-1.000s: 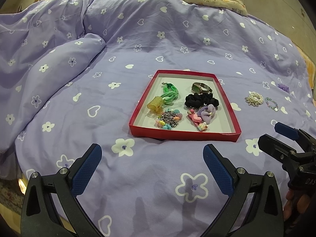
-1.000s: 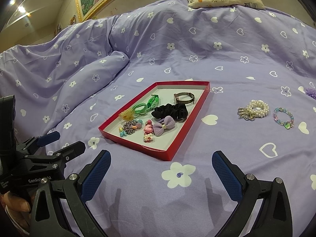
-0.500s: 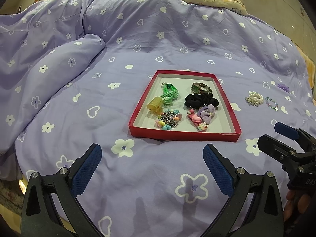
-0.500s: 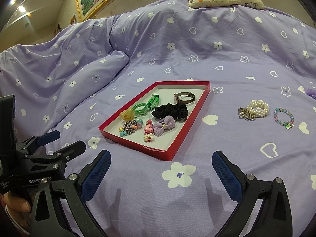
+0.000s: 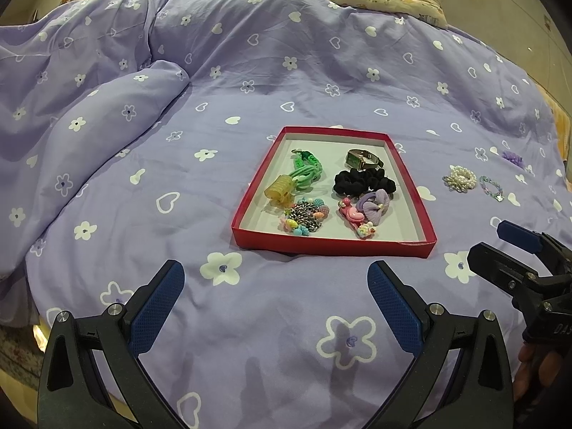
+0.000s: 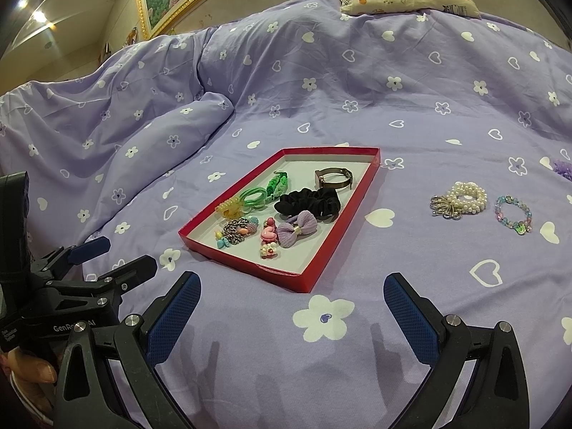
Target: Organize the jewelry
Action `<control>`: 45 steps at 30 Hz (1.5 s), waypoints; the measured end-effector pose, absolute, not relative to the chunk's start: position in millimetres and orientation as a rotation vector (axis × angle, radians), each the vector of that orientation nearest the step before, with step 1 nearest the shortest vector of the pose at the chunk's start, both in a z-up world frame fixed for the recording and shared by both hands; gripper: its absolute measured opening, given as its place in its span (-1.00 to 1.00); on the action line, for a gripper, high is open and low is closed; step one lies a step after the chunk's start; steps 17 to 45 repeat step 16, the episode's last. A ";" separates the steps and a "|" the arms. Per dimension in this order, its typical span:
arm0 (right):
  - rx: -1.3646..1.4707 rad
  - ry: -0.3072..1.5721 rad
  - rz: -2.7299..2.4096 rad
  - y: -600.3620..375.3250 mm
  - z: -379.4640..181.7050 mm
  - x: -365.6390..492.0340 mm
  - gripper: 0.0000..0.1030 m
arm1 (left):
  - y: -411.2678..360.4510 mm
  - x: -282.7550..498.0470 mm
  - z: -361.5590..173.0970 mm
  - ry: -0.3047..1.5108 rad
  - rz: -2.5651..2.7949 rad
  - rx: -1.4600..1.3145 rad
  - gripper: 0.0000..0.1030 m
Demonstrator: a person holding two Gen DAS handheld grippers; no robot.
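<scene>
Red tray [image 5: 332, 245] unmoved; left gripper [image 5: 273, 302] and right gripper [image 6: 291, 305] remain wide open, empty.

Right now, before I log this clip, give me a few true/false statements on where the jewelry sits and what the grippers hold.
1. The pearl bracelet lies inside the red tray. False: it lies on the bedspread, right of the tray.
2. The black scrunchie is in the tray. True.
3. The right gripper is shut on the beaded bracelet. False: it is open and empty; that bracelet lies beside the pearls.
4. The left gripper is open and holds nothing. True.
5. The watch is at the tray's far end. True.
</scene>
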State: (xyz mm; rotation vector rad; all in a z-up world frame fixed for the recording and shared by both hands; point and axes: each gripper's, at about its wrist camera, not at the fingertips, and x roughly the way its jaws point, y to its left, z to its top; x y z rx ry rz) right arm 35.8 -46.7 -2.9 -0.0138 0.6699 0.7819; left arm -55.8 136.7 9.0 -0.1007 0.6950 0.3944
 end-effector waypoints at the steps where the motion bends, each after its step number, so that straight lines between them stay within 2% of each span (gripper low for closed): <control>1: -0.014 0.670 0.782 -46.7 -3.0 35.8 1.00 | 136.7 -55.8 9.0 0.695 0.395 -0.101 1.00; 45: -0.013 0.671 0.780 -46.4 -2.9 35.5 1.00 | 133.6 -51.6 6.4 0.700 0.381 -0.098 1.00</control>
